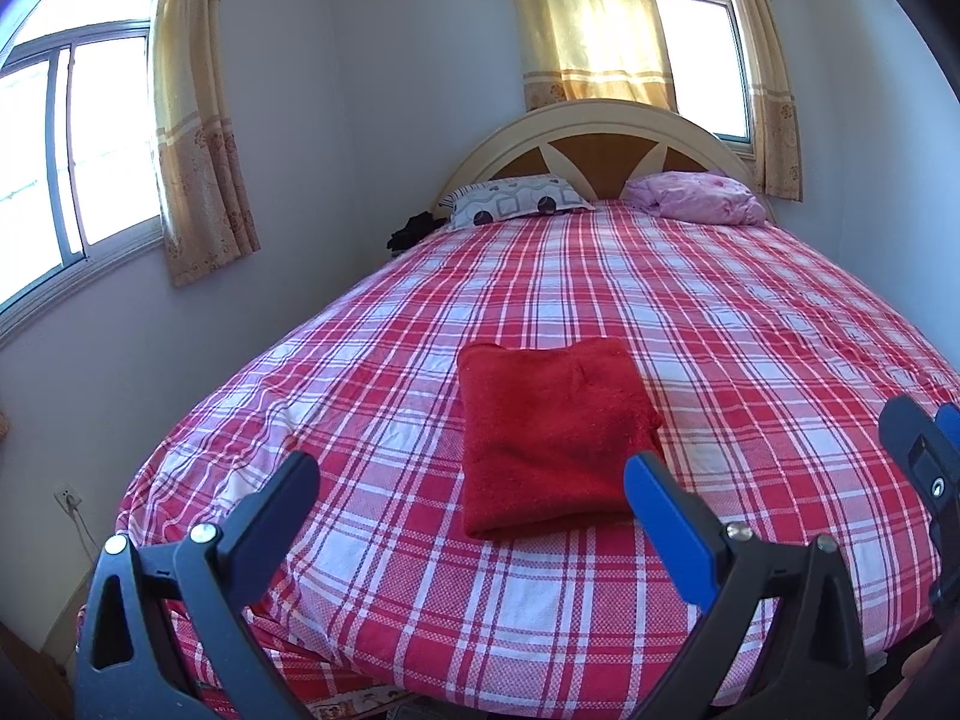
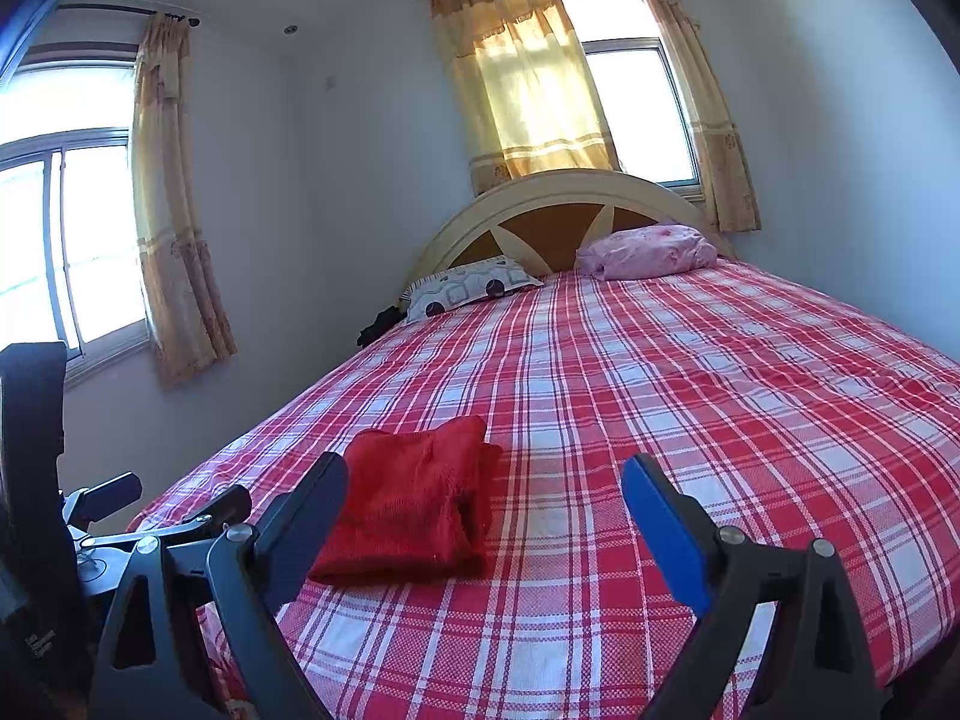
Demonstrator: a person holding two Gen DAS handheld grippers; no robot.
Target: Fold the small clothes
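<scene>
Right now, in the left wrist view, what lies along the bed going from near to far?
Left gripper, open over the near edge → folded red garment → bare stretch of plaid bedsheet → patterned pillow and pink bundled bedding, side by side → arched headboard → yellow curtain.

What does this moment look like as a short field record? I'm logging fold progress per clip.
garment: red cloth, folded into a neat rectangle
surface: plaid bedsheet, cloth lying near the foot end
left gripper: open, empty, clear of the cloth
right gripper: open, empty
head of bed: patterned pillow, pink bundle
</scene>
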